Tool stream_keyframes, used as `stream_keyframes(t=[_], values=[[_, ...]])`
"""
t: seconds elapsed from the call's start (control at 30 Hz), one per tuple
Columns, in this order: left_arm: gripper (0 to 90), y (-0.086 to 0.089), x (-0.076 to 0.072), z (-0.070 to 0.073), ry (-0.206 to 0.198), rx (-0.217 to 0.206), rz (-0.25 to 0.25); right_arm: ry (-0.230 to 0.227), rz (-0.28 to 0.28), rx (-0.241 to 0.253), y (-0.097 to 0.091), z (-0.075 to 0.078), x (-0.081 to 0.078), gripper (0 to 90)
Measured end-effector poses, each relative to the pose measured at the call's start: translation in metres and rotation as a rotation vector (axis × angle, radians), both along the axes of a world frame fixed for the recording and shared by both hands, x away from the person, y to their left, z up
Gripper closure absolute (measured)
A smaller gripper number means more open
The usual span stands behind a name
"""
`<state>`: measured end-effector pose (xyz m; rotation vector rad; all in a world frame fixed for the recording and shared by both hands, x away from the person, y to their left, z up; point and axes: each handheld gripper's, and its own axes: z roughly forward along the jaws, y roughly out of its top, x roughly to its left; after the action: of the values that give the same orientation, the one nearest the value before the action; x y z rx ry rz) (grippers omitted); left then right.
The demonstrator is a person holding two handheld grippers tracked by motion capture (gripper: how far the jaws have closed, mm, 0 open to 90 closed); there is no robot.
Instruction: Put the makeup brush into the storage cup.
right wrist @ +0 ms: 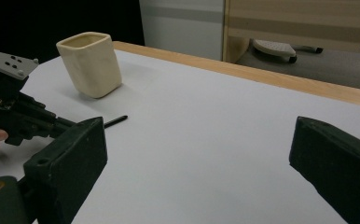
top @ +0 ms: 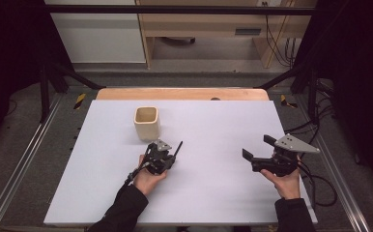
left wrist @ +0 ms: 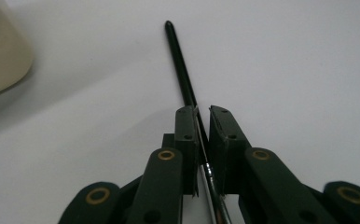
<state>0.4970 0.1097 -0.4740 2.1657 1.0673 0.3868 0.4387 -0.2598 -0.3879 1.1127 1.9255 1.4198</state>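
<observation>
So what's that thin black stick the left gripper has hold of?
It looks like a pen: a slim, straight black shaft with a rounded tip and a shiny metal section nearer the hand. The left gripper is shut on it about midway, its tip pointing away over the white table, right of the cream cup and apart from it.

The cup stands on the table toward its far left. Just before it lies the pen, near the middle, clamped in the left gripper; the right gripper is by the right edge.
</observation>
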Motion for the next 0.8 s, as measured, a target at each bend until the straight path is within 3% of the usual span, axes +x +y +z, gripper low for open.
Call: stream_keyframes(t=[0.37,0.6,0.8], values=[[82.4,-0.003,-0.002,0.001,-0.004,0.017,-0.030,0.000,-0.001,0.005,-0.001,0.000,0.000,4.5],[69.8,0.002,-0.002,0.011,-0.018,-0.020,-0.026,-0.002,-0.002,0.006,-0.002,0.001,-0.001,4.6],[49.4,0.003,-0.004,0.029,0.002,-0.025,-0.074,-0.004,-0.004,0.008,-0.004,0.002,-0.001,4.5]])
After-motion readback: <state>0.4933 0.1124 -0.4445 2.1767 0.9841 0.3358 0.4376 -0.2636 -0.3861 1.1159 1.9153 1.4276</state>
